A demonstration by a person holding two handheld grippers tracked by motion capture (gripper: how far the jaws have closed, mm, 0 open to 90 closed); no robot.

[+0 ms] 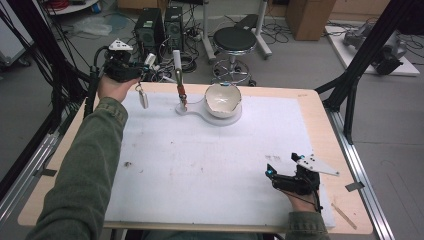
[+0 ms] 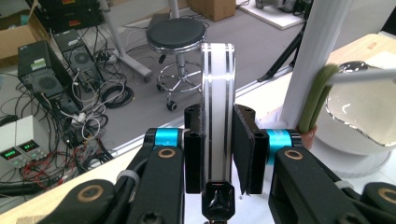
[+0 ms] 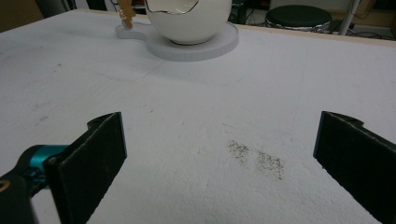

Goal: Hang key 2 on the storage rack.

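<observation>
Black jaws of the left gripper (image 2: 218, 149) pinch a white, black-striped handle (image 2: 217, 112) upright, lifted clear of the far left corner of the table (image 1: 330, 130).

From that handle a small metal piece (image 1: 143, 98), possibly a spoon bowl or scoop though too small to tell in the high view, dangles on a short link over the white mat (image 1: 210, 165), which suggests the tool is being carried rather than used. Its likely goal is the white bowl (image 1: 223, 99) with the jagged, eggshell-like rim, seated on a round white base (image 1: 231, 118) beside a post (image 1: 178, 70) so it cannot roll. Near the front right corner, the right gripper (image 3: 219, 154) rests low with jaws spread wide and nothing between them, probably kept out of the way until needed.
</observation>
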